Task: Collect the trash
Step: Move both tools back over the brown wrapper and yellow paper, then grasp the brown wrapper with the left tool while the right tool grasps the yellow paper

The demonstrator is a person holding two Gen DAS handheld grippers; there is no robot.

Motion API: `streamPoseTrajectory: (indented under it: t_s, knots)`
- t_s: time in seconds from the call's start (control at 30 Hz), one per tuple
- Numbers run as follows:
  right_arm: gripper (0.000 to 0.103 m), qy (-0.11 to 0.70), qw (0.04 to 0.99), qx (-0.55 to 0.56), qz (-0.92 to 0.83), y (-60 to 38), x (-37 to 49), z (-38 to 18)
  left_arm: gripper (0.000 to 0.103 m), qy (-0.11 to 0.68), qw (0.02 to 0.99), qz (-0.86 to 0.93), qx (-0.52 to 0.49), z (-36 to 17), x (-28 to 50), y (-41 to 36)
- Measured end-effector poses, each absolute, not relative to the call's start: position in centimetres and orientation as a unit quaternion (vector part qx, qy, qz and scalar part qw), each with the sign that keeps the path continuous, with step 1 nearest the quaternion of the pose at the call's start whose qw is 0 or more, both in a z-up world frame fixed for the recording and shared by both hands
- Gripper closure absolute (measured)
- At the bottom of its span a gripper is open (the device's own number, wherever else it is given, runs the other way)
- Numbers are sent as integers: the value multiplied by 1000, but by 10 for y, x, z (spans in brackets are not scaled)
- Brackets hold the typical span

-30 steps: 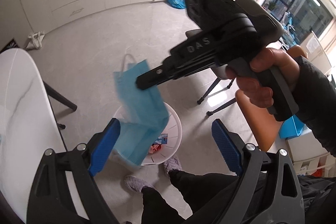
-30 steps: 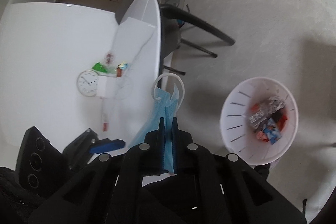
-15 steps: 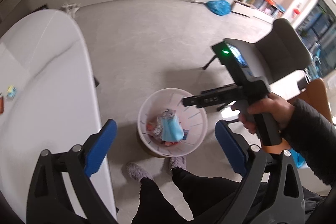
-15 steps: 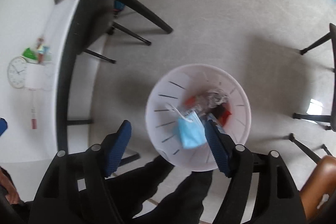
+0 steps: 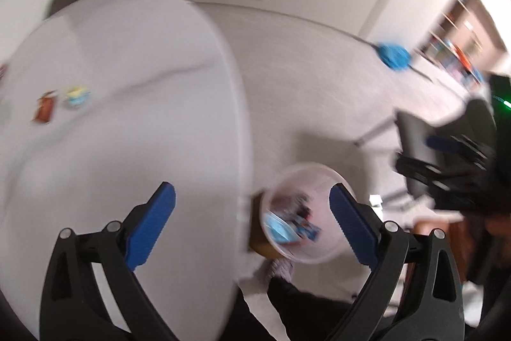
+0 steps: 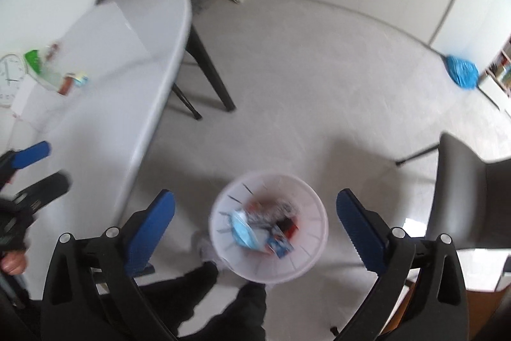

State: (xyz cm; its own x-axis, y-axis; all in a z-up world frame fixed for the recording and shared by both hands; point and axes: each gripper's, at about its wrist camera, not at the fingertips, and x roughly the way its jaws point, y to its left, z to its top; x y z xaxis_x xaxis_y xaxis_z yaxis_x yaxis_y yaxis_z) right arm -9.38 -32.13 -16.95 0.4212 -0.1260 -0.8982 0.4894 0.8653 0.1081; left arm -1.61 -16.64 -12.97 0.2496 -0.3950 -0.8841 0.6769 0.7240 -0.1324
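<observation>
White bin (image 6: pixel 314 248) on open floor | beside table (image 6: pixel 166 59) edge

left gripper (image 5: pixel 252 226): jaws opening, nothing between | white bin (image 5: pixel 306 178): blue mask (image 5: pixel 277 230) inside | table (image 5: pixel 127 117): beside bin

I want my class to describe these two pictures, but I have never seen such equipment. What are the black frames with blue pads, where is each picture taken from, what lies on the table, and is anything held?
Each black frame is a hand-held gripper carried by a person, with a camera looking along its two blue-padded fingers. One picture looks from the left hand-held gripper, the other from the right hand-held gripper. Both jaws are opening, with nothing between them. Below stands a white slotted plastic wastebasket with a light blue face mask and wrappers inside. On the white oval table lie a few small blurred wrappers.
</observation>
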Motion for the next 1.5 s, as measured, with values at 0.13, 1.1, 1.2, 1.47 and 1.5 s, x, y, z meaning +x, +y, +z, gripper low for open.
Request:
streamPoseTrajectory:
  t_s: [0.13,1.1,1.2,1.47,1.5]
  knots:
    - [3,489,844,154,-160,-294,-44,-151,10,501,823,-248,96,-128,39,-115]
    - [3,506,861,46,8,-127,210,-177,60,516,842,-136,81,-235,312,-1]
    - [3,504,863,36,13,-125,217,-180,69,513,844,-139,76,-233,313,-5]
    - [12,504,863,-1,44,-109,273,-201,78,508,850,-133,36,-212,297,16]
    - [16,509,859,0,51,-108,283,-207,78,509,850,-132,26,-209,295,22]
